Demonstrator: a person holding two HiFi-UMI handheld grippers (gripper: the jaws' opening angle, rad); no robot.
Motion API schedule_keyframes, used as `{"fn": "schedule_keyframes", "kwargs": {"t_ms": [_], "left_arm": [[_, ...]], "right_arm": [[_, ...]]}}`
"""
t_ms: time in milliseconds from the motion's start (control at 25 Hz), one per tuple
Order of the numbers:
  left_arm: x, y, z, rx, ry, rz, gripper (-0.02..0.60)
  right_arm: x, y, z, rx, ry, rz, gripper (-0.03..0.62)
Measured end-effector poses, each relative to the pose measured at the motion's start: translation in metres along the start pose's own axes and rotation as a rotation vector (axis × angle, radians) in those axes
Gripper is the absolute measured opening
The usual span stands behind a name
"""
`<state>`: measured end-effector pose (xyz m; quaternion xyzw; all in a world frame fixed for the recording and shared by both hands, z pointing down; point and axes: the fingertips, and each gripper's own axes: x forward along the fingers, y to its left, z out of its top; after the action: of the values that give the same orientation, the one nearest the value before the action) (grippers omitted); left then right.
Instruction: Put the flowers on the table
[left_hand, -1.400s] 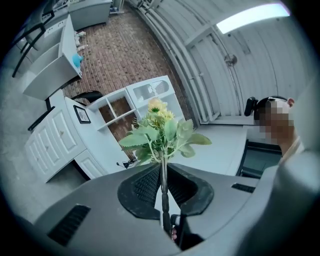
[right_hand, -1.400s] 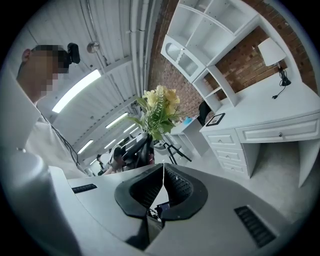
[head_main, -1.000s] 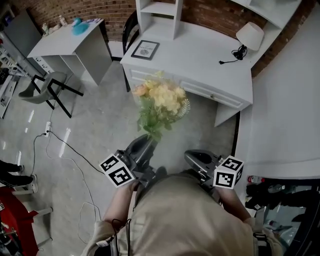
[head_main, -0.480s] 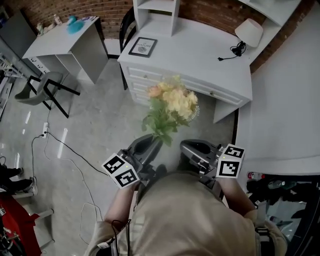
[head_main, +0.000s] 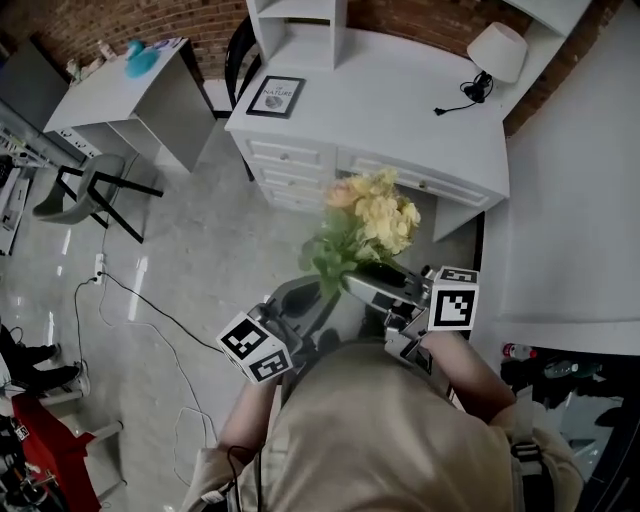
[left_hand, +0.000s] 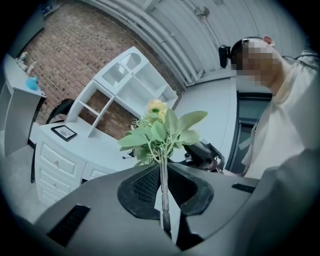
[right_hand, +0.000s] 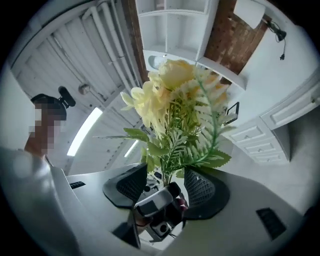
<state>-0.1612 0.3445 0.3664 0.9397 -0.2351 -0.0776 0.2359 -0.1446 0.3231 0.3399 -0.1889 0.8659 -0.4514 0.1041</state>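
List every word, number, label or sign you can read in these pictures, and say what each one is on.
Framed picture on the white desk: it carries print, but it is too small to read.
Marker cubes: black-and-white square patterns only, no letters or digits.
Nothing else in any view shows legible text, so there is no text to quote.

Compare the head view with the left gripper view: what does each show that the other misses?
Head view only: the grey chair, the floor cable and the table lamp. Left gripper view only: the stem pinched between the left gripper's jaws. Both: the yellow flowers, the white desk and the framed picture.
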Motion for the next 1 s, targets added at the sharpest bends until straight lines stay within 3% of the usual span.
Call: {"fn": "schedule_keyframes", "kwargs": {"t_ms": [160, 400, 480, 520, 680, 720, 760, 800, 1000], "left_arm": [[0.009, 0.0, -0.005, 0.047, 0.029, 0.029, 0.034], [0.073, 0.007, -0.017, 0.178, 0.15, 0.06, 0.034], [0.081, 0.007, -0.016, 0.173, 0.152, 0.053, 0.034], [0.084, 0.007, -0.015, 0.162, 0.148, 0.047, 0.034], [0.1, 0.011, -0.014, 0.147, 0.168, 0.04, 0.036], [0.102, 0.013, -0.013, 0.145, 0.174, 0.044, 0.069], [0.103, 0.016, -0.01, 0.147, 0.178, 0.051, 0.151], [0.103, 0.018, -0.007, 0.156, 0.182, 0.059, 0.173], [0.12, 0.02, -0.006, 0.231, 0.244, 0.068, 0.173]], "right_arm": [[-0.006, -0.01, -0.001, 0.026, 0.011, -0.04, 0.206], [-0.021, -0.051, 0.035, 0.182, -0.008, -0.018, 0.204], [-0.026, -0.055, 0.041, 0.169, -0.021, -0.018, 0.184], [-0.028, -0.057, 0.044, 0.16, -0.023, -0.02, 0.134], [-0.039, -0.072, 0.061, 0.151, -0.045, -0.044, 0.109], [-0.043, -0.076, 0.066, 0.149, -0.052, -0.053, 0.106], [-0.046, -0.081, 0.07, 0.141, -0.055, -0.062, 0.103], [-0.049, -0.084, 0.074, 0.127, -0.051, -0.07, 0.103], [-0.055, -0.093, 0.081, 0.022, 0.01, -0.081, 0.101]]}}
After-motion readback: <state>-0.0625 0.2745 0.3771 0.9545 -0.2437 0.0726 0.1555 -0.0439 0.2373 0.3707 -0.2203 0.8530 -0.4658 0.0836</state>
